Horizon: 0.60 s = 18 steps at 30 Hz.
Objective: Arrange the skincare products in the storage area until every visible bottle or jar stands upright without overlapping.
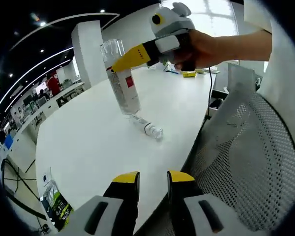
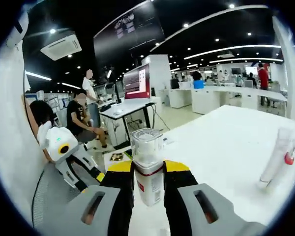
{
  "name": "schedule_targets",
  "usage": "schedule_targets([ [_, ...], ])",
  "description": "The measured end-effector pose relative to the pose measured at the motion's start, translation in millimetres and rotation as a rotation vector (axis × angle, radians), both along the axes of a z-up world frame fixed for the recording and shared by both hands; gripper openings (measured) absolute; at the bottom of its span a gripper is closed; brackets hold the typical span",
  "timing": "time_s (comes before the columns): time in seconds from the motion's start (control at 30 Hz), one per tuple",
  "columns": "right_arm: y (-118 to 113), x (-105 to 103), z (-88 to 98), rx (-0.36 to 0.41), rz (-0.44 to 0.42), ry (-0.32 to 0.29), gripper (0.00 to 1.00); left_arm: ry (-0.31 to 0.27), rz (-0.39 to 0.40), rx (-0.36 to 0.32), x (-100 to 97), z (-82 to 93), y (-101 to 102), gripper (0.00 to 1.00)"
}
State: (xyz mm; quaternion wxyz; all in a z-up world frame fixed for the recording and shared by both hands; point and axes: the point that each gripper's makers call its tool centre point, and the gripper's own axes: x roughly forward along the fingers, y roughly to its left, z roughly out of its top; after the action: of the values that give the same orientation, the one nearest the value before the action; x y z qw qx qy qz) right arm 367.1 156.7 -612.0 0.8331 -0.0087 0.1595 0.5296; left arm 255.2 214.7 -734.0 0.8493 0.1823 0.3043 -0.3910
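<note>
Down at the foot of the left gripper view, the left gripper (image 1: 153,184) hangs with its yellow-tipped jaws a little apart and nothing between them, poised over the near edge of the round white table (image 1: 88,147), just beside the grey mesh chair back (image 1: 250,162). Further out on the table, the right gripper (image 1: 119,63), held in a person's hand (image 1: 206,46), has its yellow jaws clamped on the tall clear plastic bottle with a red-and-white label (image 1: 122,81), gripped high near the cap. The bottle leans a touch, its base on or just above the tabletop; contact can't be made out. Right beside its foot lies a small slim clear tube (image 1: 148,127), flat on its side. In the right gripper view the same labelled bottle (image 2: 148,169) sits snug between the jaws, cap end nearest the lens, and off to the right a white tube with a red mark (image 2: 279,156) looks to be standing on the table. The step in hand reads as setting this bottle upright: next comes squaring it to vertical, seating the base clear of the fallen tube, then easing the jaws apart without tipping it. After that, the lying tube looks like the job for the idle left gripper.
</note>
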Motion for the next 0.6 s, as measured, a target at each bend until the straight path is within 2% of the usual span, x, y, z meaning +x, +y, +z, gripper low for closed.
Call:
schedule_targets([
  [0.07,-12.8,18.8,1.0,0.002,-0.042,-0.005,0.19,0.006,0.014,0.017,2.2,-2.8,4.6,0.21],
  [0.17,-24.1,35.8,0.6,-0.021,-0.086,-0.023,0.20,0.008,0.028,0.020,3.5,-3.2,6.9,0.21],
  [0.23,-33.7,49.4,-2.1,-0.037,-0.129,-0.038,0.20,0.007,0.040,0.054,4.6,-8.8,10.9,0.20],
  [0.27,-35.9,52.6,-4.0,-0.041,-0.133,-0.028,0.20,0.015,0.025,0.088,2.0,-13.9,12.1,0.20],
  [0.37,-44.8,65.0,-8.2,-0.034,-0.178,0.005,0.20,0.022,-0.052,0.124,-6.8,-21.0,6.2,0.19],
  [0.5,-53.0,76.2,-9.7,-0.051,-0.207,-0.008,0.20,0.025,-0.008,0.143,-3.4,-25.3,12.9,0.19],
  [0.6,-65.3,87.3,-20.9,-0.086,-0.240,-0.028,0.20,0.032,0.007,0.153,-3.6,-28.3,15.3,0.19],
])
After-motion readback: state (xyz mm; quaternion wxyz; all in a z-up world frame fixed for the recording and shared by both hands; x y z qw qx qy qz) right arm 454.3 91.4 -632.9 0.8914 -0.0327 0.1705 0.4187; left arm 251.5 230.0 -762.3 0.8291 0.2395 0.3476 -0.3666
